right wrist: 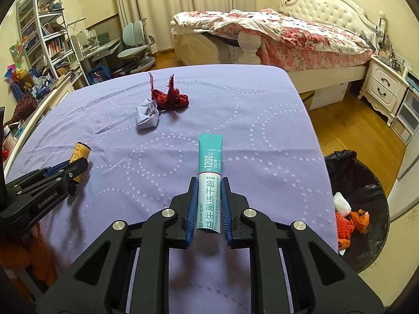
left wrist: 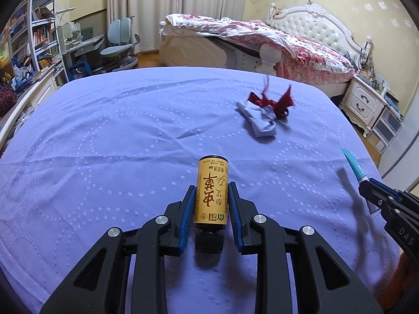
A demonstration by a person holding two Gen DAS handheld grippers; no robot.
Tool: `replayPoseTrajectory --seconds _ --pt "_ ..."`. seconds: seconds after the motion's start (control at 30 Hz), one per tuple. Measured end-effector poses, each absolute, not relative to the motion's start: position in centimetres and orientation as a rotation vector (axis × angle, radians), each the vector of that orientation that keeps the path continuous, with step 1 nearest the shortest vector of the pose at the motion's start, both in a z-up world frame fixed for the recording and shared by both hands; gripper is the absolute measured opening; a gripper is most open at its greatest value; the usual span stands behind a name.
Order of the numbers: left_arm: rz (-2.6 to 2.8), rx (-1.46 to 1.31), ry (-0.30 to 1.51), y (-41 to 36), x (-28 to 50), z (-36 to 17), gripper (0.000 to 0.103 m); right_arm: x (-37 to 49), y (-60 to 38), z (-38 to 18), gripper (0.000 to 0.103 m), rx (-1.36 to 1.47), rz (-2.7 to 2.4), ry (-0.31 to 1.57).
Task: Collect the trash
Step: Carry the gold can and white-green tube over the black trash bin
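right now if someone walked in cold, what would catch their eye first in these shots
The left gripper is shut on a small yellow bottle and the right gripper on a teal powder sachet, both above the purple cloth. Farther back on it lie crumpled paper and a red scrap; a black-lined bin sits at the cloth's right edge.
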State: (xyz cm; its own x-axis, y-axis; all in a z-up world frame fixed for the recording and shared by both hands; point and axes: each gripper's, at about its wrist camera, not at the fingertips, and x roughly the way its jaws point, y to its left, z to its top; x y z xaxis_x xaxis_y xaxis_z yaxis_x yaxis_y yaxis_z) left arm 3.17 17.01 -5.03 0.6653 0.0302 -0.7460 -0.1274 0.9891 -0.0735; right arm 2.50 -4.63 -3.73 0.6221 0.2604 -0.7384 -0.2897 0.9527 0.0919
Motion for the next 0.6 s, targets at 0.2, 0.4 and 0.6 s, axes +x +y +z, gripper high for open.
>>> replayPoseTrajectory --seconds 0.2,0.4,0.6 --pt "0.047 -0.103 0.831 14.3 2.8 -4.6 0.027 1.5 -6.6 -3.5 0.017 -0.017 0.293 0.825" --pt "-0.004 -0.076 0.817 10.9 2.8 -4.0 0.027 0.7 -9.6 -3.1 0.017 0.019 0.254 0.806" --pt "-0.072 -0.043 0.799 6.7 3.2 -3.3 0.027 0.1 -12.6 -2.6 0.017 0.043 0.204 0.778"
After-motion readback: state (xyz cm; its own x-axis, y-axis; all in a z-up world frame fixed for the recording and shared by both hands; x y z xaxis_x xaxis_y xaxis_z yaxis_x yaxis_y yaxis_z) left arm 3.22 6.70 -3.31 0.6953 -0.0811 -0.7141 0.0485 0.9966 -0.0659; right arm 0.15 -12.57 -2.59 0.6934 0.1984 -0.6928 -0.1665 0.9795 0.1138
